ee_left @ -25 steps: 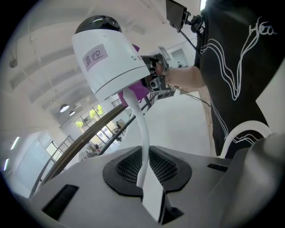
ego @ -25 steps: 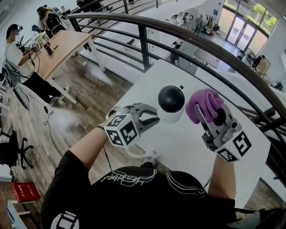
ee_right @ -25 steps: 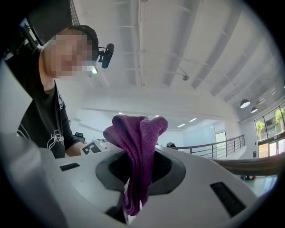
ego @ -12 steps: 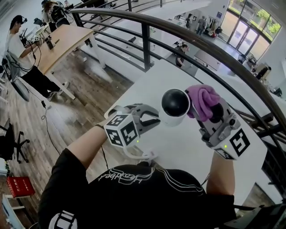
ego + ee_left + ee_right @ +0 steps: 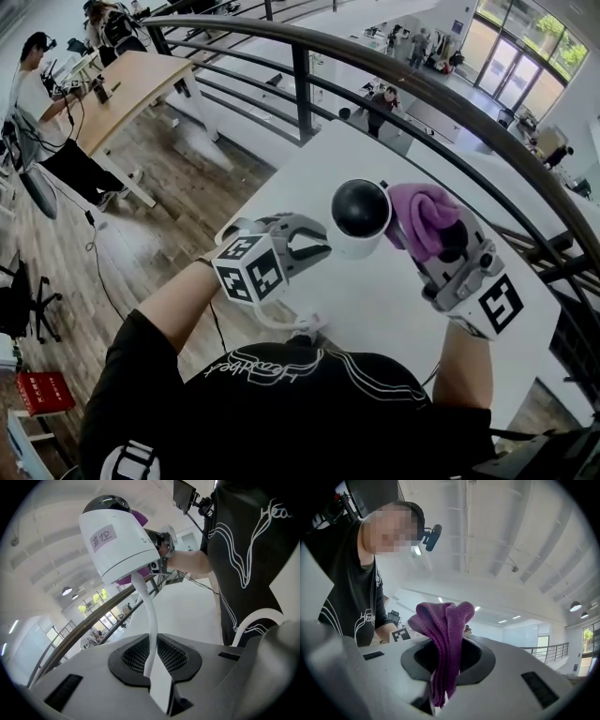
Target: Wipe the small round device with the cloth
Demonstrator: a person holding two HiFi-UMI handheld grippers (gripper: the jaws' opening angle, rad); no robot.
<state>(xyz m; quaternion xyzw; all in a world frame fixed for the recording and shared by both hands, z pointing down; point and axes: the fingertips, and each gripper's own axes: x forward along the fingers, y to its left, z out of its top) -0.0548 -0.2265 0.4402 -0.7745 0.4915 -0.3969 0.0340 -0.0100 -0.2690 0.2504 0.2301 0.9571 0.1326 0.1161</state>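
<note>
Two tools meet over the white bench (image 5: 375, 314), each in one of the person's hands. The left tool (image 5: 153, 657) has its jaws pressed together on a thin white cord (image 5: 149, 616) that runs down out of the base of the small round device (image 5: 360, 217). The device is up off the bench, just ahead of the left tool's jaws. It has a white body with a glossy black dome on top, and in the left gripper view a small pale label with handwriting shows on its side.

The right tool (image 5: 446, 662) pinches the purple cloth (image 5: 444, 625) between its jaws. The cloth stands up out of them in a bunched fold and hangs down a little below them. In the head view the cloth lies against the right side of the device, touching the dome and the white rim. In the left gripper view purple shows behind the top of the device and under its lower edge.

Each tool carries a cube with black and white square markers. A dark curved railing (image 5: 375, 73) runs beyond the bench.
</note>
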